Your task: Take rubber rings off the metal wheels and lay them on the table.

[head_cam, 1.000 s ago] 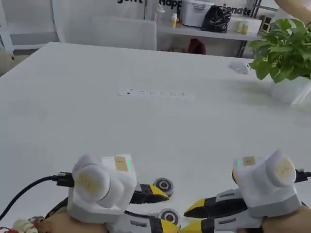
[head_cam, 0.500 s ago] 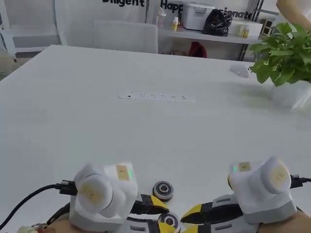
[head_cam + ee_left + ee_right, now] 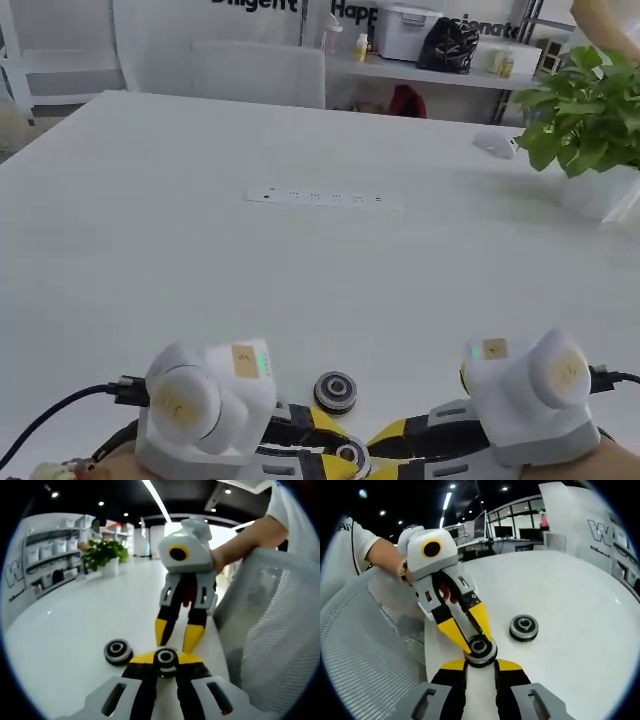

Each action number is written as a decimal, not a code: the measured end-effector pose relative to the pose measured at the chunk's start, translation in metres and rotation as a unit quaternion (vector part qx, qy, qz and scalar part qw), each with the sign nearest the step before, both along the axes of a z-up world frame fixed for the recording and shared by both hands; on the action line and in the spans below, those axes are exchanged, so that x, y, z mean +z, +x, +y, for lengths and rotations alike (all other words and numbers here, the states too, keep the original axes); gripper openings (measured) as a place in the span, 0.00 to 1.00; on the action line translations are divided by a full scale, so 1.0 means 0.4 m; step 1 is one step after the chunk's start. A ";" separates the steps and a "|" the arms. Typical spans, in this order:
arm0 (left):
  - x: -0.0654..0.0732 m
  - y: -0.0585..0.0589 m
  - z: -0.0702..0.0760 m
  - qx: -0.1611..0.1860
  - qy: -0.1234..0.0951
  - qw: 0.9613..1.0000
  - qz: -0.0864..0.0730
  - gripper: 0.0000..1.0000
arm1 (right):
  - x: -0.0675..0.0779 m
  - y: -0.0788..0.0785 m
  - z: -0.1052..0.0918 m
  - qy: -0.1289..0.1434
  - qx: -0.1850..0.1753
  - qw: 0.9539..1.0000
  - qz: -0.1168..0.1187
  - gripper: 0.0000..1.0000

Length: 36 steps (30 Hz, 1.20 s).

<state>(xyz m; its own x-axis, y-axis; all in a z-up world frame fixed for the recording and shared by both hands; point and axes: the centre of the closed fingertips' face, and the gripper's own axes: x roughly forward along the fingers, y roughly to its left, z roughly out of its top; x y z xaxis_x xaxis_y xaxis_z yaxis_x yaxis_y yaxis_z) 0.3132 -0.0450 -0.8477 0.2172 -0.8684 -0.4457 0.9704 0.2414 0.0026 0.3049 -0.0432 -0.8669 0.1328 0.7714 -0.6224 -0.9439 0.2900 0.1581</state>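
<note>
The right gripper (image 3: 176, 636) has edged in toward the left gripper (image 3: 166, 659) since a second ago, and its yellow tips now reach the wheel (image 3: 481, 650) held between the two. Both grippers lie low over the near edge of the white table (image 3: 300, 270) and point at each other nose to nose, the left one coming in from the left and the right one from the right. A hand (image 3: 220, 560) grips the right gripper's grey body from behind, with the forearm raised. The left jaws are clenched on the wheel from either side. The right jaws stand parted at the wheel's rim, and I cannot tell whether they pinch it. A second wheel (image 3: 335, 391) lies flat on the table just beside them, apart from both grippers. Both wheels show a dark outer band.
</note>
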 end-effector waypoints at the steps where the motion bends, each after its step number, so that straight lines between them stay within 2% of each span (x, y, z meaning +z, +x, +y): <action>1: 0.000 0.001 0.001 0.001 0.000 1.000 0.000 0.15 | -0.003 -0.004 -0.005 -0.005 0.005 1.000 0.000 0.17; 3: 0.000 0.004 0.002 0.003 -0.004 1.000 0.002 0.15 | -0.003 0.000 -0.004 -0.001 -0.001 1.000 0.002 0.16; 5: 0.000 0.008 0.006 0.007 -0.007 1.000 0.004 0.14 | -0.002 0.003 -0.005 -0.011 0.007 1.000 -0.017 0.14; 7: 0.000 0.012 0.011 0.009 -0.008 1.000 0.003 0.14 | -0.007 0.009 -0.014 -0.028 0.011 0.999 -0.029 0.03; 8: 0.001 0.011 0.011 0.009 -0.010 1.000 0.006 0.14 | -0.004 0.011 -0.010 -0.020 0.006 0.999 -0.026 0.02; 9: 0.001 0.011 0.010 0.009 -0.010 1.000 0.005 0.14 | -0.006 0.014 -0.013 -0.020 -0.001 1.000 -0.019 0.02; 14: 0.002 0.009 0.008 0.010 -0.008 1.000 0.001 0.14 | -0.005 0.015 -0.012 -0.025 0.005 0.999 -0.029 0.02; 20: 0.001 0.010 0.009 0.008 -0.005 1.000 -0.005 0.14 | -0.005 0.022 -0.015 -0.028 -0.011 0.999 -0.020 0.00; 23: 0.001 0.012 0.010 0.009 -0.003 1.000 -0.007 0.14 | -0.003 0.026 -0.015 -0.031 -0.007 0.999 -0.037 0.00; 24: 0.001 0.011 0.010 0.009 -0.003 1.000 -0.007 0.14 | -0.002 0.026 -0.015 -0.033 -0.011 0.999 -0.028 0.00; 28: 0.001 0.012 0.010 0.009 -0.002 1.000 -0.011 0.14 | -0.003 0.032 -0.017 -0.043 -0.017 0.999 -0.028 0.00; 29: 0.001 0.013 0.011 0.009 -0.002 1.000 -0.011 0.14 | -0.003 0.033 -0.020 -0.045 -0.031 0.998 -0.012 0.00; 31: 0.001 0.012 0.011 0.008 -0.003 1.000 -0.012 0.14 | -0.001 0.038 -0.022 -0.044 -0.045 0.998 0.001 0.00; 32: 0.001 0.012 0.011 0.008 -0.002 1.000 -0.013 0.14 | 0.001 0.040 -0.024 -0.039 -0.061 0.997 0.020 0.00; 34: 0.001 0.012 0.011 0.008 -0.001 1.000 -0.016 0.14 | 0.003 0.047 -0.027 -0.029 -0.086 0.995 0.042 0.00; 35: 0.001 0.013 0.011 0.008 -0.001 1.000 -0.016 0.14 | 0.003 0.047 -0.028 -0.025 -0.105 0.992 0.065 0.00; 36: 0.001 0.012 0.010 0.008 0.000 1.000 -0.018 0.14 | 0.003 0.047 -0.029 -0.020 -0.136 0.984 0.109 0.00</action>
